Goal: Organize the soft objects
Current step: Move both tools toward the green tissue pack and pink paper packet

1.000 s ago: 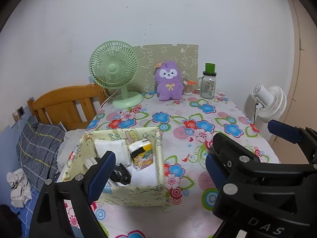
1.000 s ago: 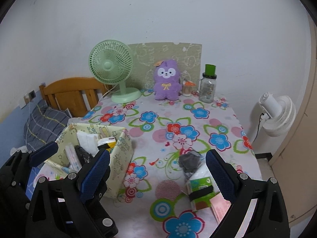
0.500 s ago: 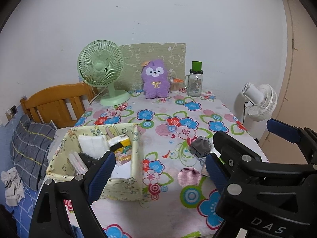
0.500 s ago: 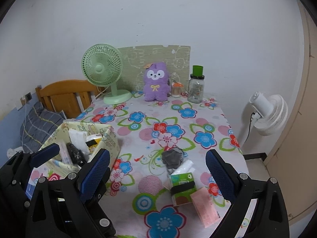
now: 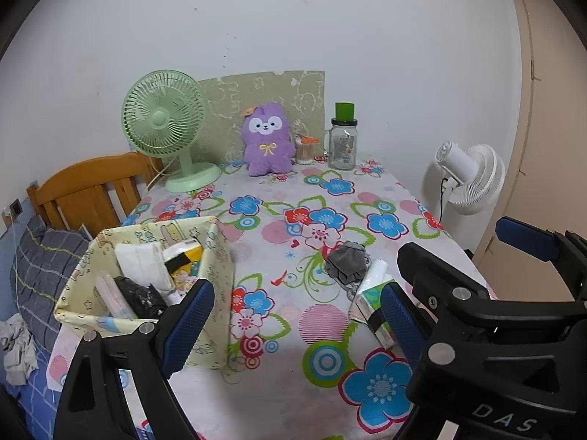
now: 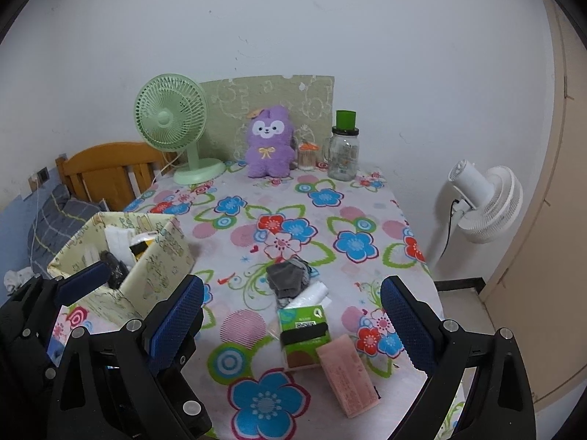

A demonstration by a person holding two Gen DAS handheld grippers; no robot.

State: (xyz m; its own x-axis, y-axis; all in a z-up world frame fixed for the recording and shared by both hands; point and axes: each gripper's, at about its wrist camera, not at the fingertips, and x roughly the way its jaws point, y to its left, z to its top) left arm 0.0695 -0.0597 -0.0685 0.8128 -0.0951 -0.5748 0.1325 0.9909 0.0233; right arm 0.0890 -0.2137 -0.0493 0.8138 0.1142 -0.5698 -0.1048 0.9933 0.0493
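Right wrist view: both grippers' jaws gape empty above grey cloth (image 6: 290,275)

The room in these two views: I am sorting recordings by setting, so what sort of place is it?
Most likely a bedroom at home. A wooden headboard with a checked pillow stands beside the flowered table, which holds a purple plush toy and a green desk fan.
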